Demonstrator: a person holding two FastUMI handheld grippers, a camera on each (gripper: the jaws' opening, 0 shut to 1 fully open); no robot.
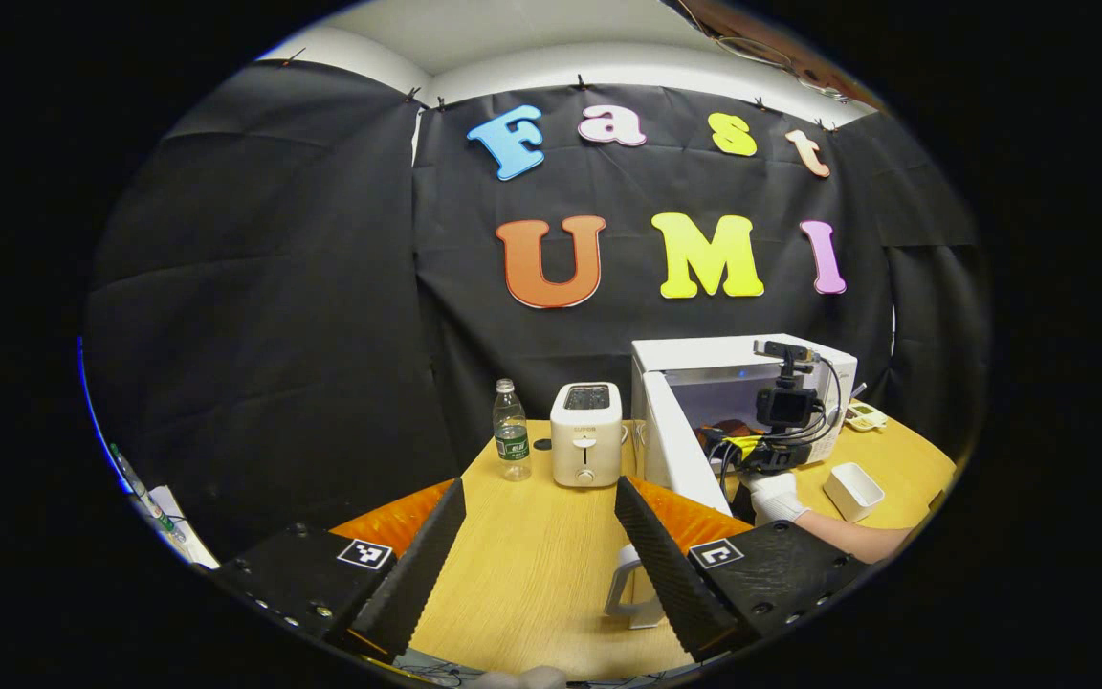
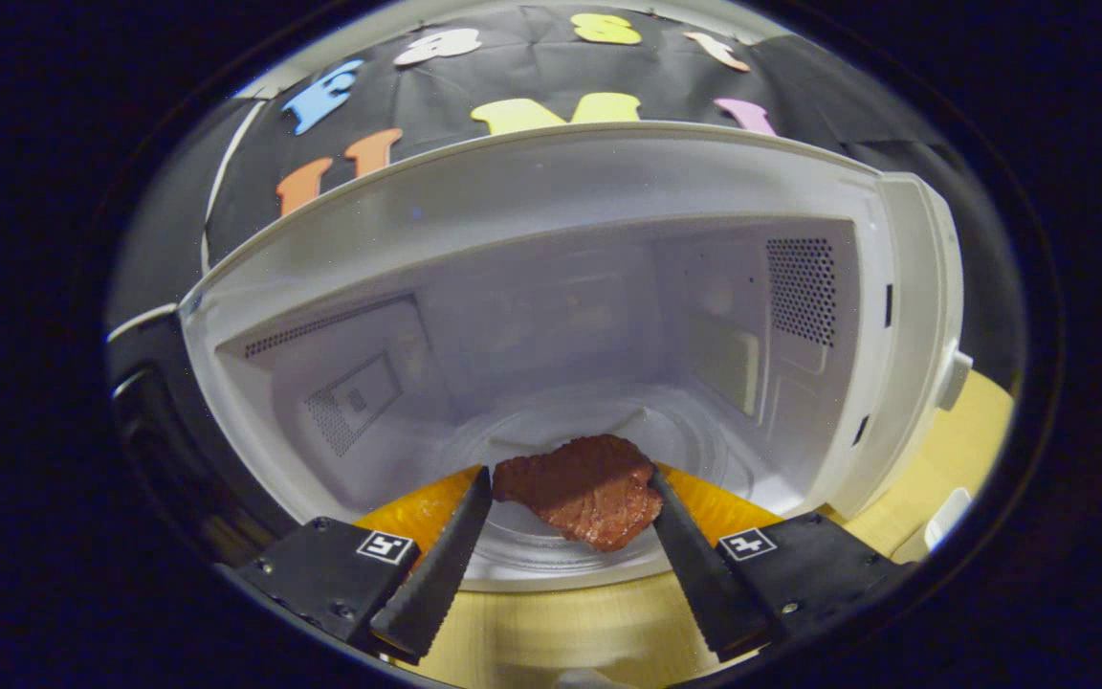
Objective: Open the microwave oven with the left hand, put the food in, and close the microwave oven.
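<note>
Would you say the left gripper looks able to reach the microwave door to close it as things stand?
Probably not yet. The left gripper hangs open over bare table, and the door stands open ahead, but the right gripper reaches into the microwave, blocking the door's swing.

Pale wood-grain worktop (image 1: pixel 532 565), matt. Smooth white plastic microwave oven (image 2: pixel 551 182), faintly glossy inside. Reddish-brown food (image 2: pixel 582 488), rough and moist-looking. Clear plastic bottle (image 1: pixel 511 431). Smooth cream toaster (image 1: pixel 586 433). Matt black hand-held gripper (image 1: pixel 539 555) fingers (image 1: pixel 422 565), ribbed inner faces.
</note>
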